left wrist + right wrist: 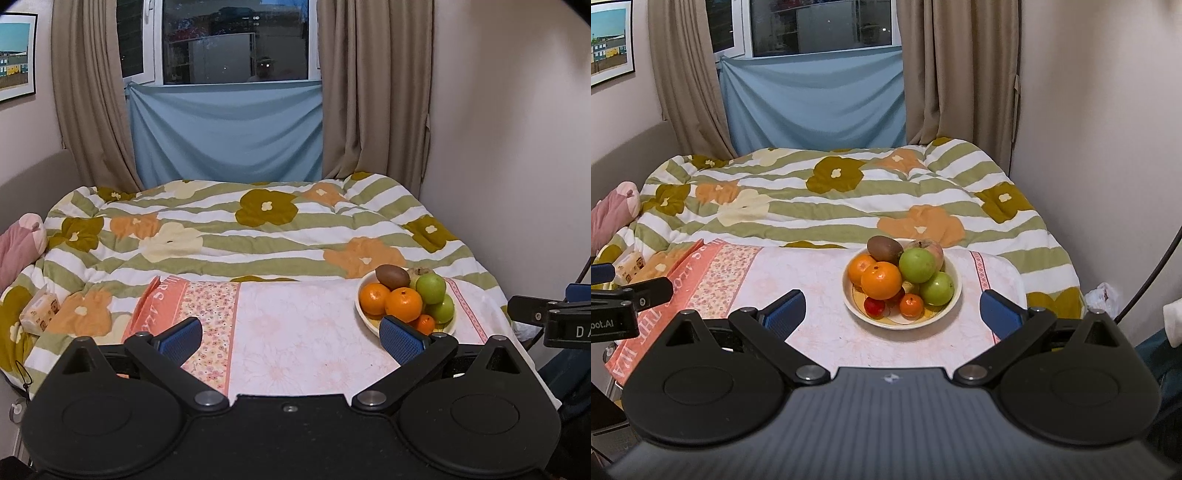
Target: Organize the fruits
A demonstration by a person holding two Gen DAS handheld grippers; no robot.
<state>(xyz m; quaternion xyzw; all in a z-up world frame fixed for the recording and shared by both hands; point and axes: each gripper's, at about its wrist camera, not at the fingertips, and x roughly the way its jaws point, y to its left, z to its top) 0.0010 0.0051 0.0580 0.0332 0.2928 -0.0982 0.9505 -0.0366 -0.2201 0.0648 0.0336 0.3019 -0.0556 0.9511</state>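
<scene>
The fingers of the left gripper are being held wide apart with nothing between them, and the right gripper is likewise being held open and empty. The bowl is being seen on the near pink cloth, just beyond the right gripper. It is being filled by two oranges, two green apples, a kiwi, a small mandarin and a red fruit.
</scene>
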